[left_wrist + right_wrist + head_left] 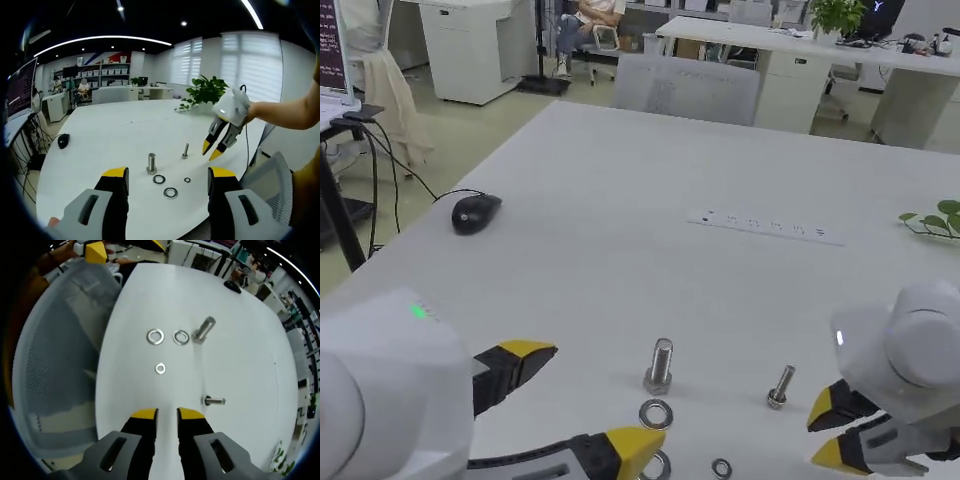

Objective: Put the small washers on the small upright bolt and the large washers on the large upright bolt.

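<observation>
- Two large washers (655, 413) and one small washer (721, 467) lie flat on the table (620, 220); none placed yet.
- Large bolt (660, 365) and small bolt (780, 386) stand bare.
- My left gripper (168, 175) is spread wide and my right gripper (167, 414) narrowly parted; both are empty.

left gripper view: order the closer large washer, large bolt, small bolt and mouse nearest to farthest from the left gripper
1. closer large washer, just ahead of the left gripper
2. large bolt, upright, slightly left
3. small bolt, farther back, slightly right
4. mouse, far off left
</observation>
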A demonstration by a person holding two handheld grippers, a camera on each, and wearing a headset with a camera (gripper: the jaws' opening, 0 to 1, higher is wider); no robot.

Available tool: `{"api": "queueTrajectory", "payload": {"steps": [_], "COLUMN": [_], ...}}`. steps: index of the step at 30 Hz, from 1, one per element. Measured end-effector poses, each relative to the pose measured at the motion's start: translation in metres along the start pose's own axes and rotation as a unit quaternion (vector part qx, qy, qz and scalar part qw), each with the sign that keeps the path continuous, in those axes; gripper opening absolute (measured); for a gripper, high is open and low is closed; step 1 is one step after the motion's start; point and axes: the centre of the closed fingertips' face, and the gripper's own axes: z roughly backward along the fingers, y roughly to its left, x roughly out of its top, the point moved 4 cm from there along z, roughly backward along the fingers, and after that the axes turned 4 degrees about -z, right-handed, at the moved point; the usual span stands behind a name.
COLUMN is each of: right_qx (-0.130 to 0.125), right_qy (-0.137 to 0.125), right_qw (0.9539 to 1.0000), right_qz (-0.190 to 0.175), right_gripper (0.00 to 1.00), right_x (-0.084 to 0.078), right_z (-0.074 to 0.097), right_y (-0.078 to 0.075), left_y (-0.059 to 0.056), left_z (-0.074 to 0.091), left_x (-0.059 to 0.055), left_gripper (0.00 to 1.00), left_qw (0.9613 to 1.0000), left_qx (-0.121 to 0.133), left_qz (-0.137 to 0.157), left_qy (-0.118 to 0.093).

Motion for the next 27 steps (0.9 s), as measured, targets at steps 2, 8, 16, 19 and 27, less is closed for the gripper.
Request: {"api": "queueTrajectory", "payload": {"steps": [2,8,16,19,27], "right_qx": [0.005,0.019,0.034,0.038,0.055], "right_qy": [-0.001,0.001,0.006,0.008,0.010], "right_qw": [1.0000,0.9995,0.9985,0.9983,0.9974], "right_qz": [0.008,0.027,0.043,0.043,0.045], "right_gripper": [0.16,0.16,0.16,0.17,0.18], "right_x": [0.006,0.020,0.027,0.028,0.032], "right_z": [-0.003,-0.013,-0.029,-0.038,-0.056], "right_y": [0.003,0.008,0.008,0.004,0.004], "left_y": [0.000,0.001,0.002,0.001,0.001], "left_z": [0.003,0.007,0.007,0.003,-0.003], "left_x": [-0.001,-0.003,-0.004,-0.004,-0.007], "left_gripper": [0.63,0.63,0.63,0.63,0.63], "left_qw": [1.0000,1.0000,1.0000,1.0000,0.9999], "left_qx": [-0.001,0.002,0.006,0.004,0.004], "left_qz": [0.000,0.004,0.007,0.006,0.015], "left_qy": [-0.002,-0.004,-0.002,0.000,0.002]}}
